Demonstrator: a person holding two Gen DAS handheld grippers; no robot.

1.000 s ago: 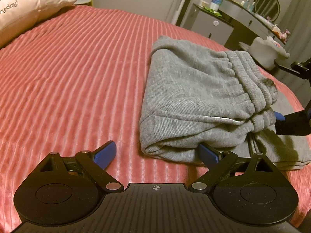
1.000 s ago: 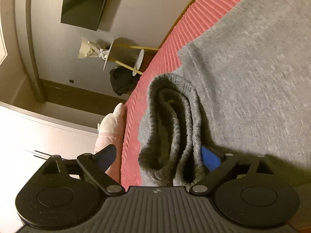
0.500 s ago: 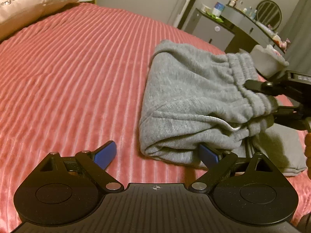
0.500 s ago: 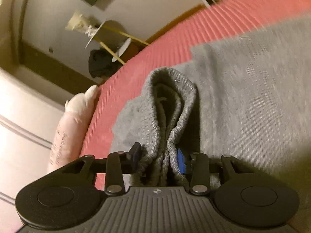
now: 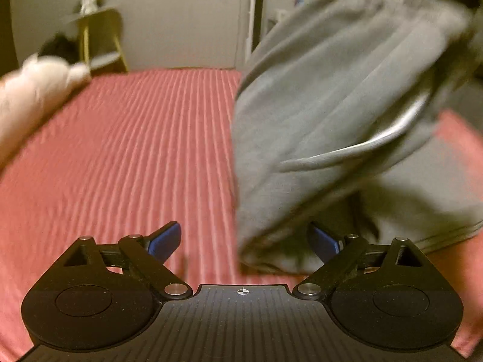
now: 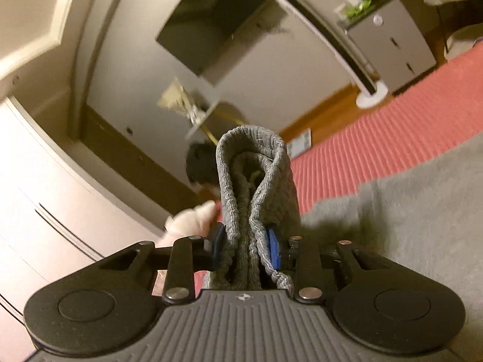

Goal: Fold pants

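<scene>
Grey sweatpants [image 5: 317,105] hang blurred above the red ribbed bedspread [image 5: 120,150], lifted at the upper right with a lower layer still lying on the bed. My left gripper [image 5: 243,235] is wide and closing; the drooping lower corner of the pants sits between its blue fingers, close to the right one, with neither pad pressing. In the right wrist view the folded ribbed waistband [image 6: 253,163] stands up between the pads of my right gripper [image 6: 246,244], which is still closing on it and grips it.
A pale plush pillow [image 5: 33,90] lies at the bed's left edge. Behind it stands a yellow side table [image 5: 99,36]. The right wrist view shows a wall screen [image 6: 217,21], a white tower fan [image 6: 347,51], a grey cabinet [image 6: 392,39] and white wardrobe doors [image 6: 45,211].
The right gripper shut on the waistband and rose with it, pulling the pants up off the bed. The left gripper lifted and tilted upward, its jaws narrowing slightly.
</scene>
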